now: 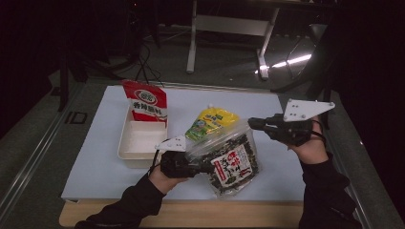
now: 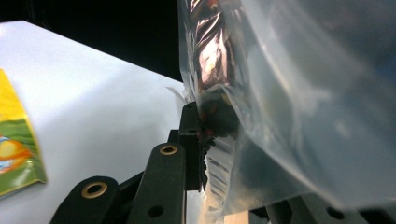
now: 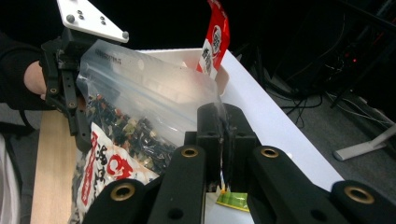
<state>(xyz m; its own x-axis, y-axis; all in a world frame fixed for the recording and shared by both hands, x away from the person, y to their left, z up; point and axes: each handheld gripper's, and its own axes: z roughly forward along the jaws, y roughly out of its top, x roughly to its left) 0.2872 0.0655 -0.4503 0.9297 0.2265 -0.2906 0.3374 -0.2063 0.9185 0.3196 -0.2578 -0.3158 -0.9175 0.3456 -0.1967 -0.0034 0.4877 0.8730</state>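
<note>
Two tongs clamped on a clear bag of dark dried snack; red packet in tray.

High view: I'm looking forward and down over the white table.
Left gripper view: I'm sitting close against the clear bag, probably facing sideways.
Right gripper view: I'm facing the same clear bag.

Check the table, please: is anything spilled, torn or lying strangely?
Nothing looks spilled or torn. The clear snack bag hangs tilted between both hand-held grippers. The red packet leans upright in the white tray.
</note>
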